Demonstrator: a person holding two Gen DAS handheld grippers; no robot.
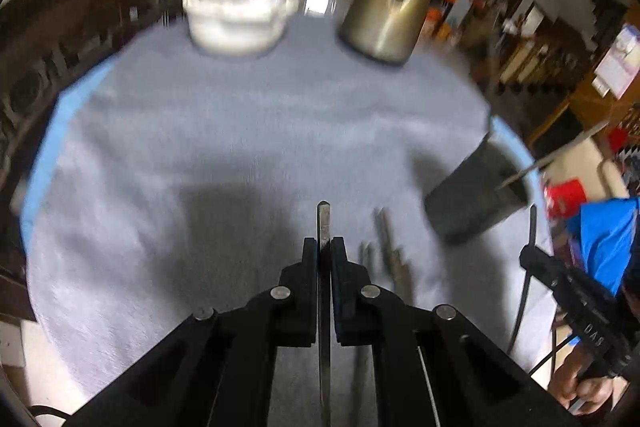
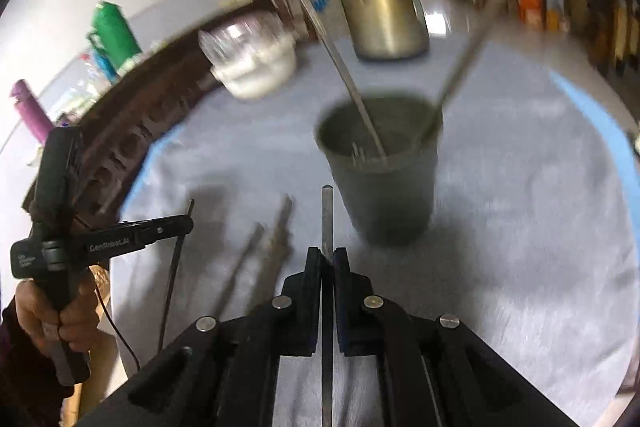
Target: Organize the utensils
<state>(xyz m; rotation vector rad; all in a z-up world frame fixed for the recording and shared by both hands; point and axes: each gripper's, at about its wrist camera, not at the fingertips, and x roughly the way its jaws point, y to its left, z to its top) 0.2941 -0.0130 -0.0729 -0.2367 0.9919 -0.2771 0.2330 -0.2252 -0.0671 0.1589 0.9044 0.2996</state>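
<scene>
My left gripper (image 1: 324,247) is shut on a flat metal utensil handle (image 1: 323,223), held above the grey cloth. My right gripper (image 2: 327,257) is shut on another metal utensil handle (image 2: 327,215), just left of a dark grey cup (image 2: 384,179) that holds two long metal utensils (image 2: 344,67). Two more utensils (image 2: 272,243) lie on the cloth between the grippers; they also show in the left wrist view (image 1: 390,255). The cup shows at the right of the left wrist view (image 1: 472,199). The left gripper shows in the right wrist view (image 2: 188,223), the right gripper in the left wrist view (image 1: 532,251).
A round table under a grey cloth (image 1: 240,131) with a blue rim. A white and clear food chopper (image 1: 236,3) and a metal kettle (image 1: 384,15) stand at the far edge. A dark carved wooden rail (image 2: 132,131) runs along the left.
</scene>
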